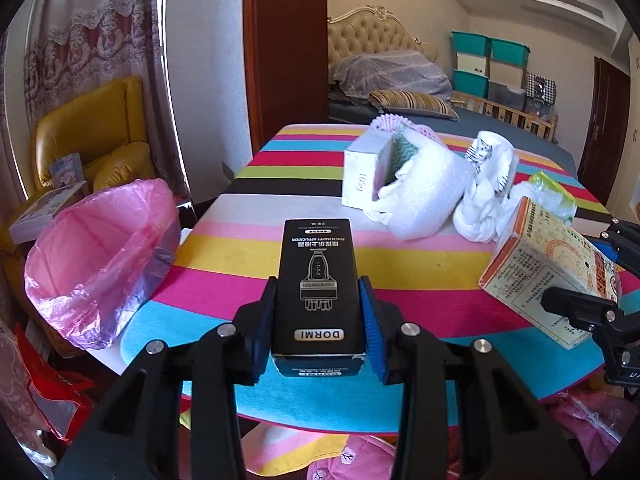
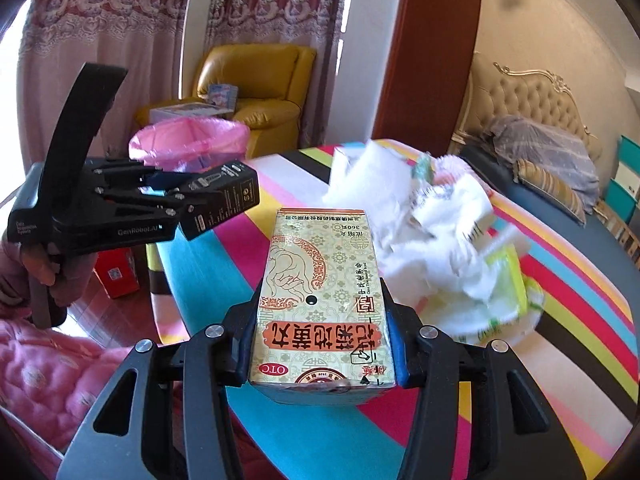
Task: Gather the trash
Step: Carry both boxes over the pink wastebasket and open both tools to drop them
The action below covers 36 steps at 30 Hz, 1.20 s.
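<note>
My left gripper [image 1: 319, 300] is shut on a black DORMI box [image 1: 316, 256], held above the striped round table [image 1: 256, 264]. The same black box [image 2: 228, 192] and left gripper [image 2: 188, 196] show in the right wrist view, with a hand on the handle. My right gripper [image 2: 320, 300] is shut on a beige medicine box [image 2: 320, 264] with red print; this medicine box [image 1: 540, 264] also appears at the right of the left wrist view. A bin lined with a pink bag [image 1: 96, 248] stands off the table's left edge. More trash lies across the table: a white carton [image 1: 364, 172], foam wrap [image 1: 424, 200], crumpled white paper [image 1: 484, 200].
A yellow armchair [image 1: 92, 136] with books stands behind the bin. A red bag [image 1: 48, 396] lies on the floor at left. A bed [image 1: 400, 72] and stacked teal crates [image 1: 488, 64] fill the far side. A pink quilt [image 2: 48, 364] lies below the table's near edge.
</note>
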Tool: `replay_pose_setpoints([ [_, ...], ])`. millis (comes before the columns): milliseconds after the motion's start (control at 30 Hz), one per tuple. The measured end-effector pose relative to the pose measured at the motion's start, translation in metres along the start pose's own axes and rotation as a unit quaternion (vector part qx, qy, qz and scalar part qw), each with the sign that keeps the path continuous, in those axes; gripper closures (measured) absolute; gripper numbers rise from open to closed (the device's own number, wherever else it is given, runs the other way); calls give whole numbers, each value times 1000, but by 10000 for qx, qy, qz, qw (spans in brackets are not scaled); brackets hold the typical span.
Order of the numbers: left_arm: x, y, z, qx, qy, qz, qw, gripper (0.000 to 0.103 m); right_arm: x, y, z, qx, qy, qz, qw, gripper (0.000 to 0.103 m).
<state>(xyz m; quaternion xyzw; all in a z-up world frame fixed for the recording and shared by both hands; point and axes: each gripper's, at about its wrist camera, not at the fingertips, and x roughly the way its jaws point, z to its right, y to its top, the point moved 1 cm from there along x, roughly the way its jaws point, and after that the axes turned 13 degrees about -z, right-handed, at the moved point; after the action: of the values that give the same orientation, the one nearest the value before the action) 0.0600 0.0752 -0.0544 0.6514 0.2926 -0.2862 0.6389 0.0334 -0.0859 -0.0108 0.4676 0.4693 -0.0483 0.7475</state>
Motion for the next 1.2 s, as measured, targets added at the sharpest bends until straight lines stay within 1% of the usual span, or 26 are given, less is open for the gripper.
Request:
replay_pose_setpoints([
  [167,-12,-2,-21,-214,118,147,9996,65,4,25,-11,-140,156,80,9997,55],
  [367,-25,0,-56,-447,461,382,9972,65,21,65,-37,-485,312,121,9983,55],
  [533,-35,-1,-92,-775,705,501,9932,65,38,96,-60,-691,508,116,9962,55],
  [800,-46,-4,-156,-1307,1091,585,9837,65,64,150,-97,-977,823,143,9917,55],
  [933,-46,-2,-187,-1415,1248,562,9804,65,82,188,-111,-949,1107,100,9893,55],
  [1033,-42,5,-212,-1535,1223,487,9793,65,95,212,-124,-889,1296,72,9875,55],
  [1167,-33,11,-244,-1774,1021,352,9782,64,118,243,-139,-738,1433,-35,9869,54],
  [1200,-30,12,-250,-1817,963,318,9781,64,125,250,-143,-710,1397,-55,9876,54],
])
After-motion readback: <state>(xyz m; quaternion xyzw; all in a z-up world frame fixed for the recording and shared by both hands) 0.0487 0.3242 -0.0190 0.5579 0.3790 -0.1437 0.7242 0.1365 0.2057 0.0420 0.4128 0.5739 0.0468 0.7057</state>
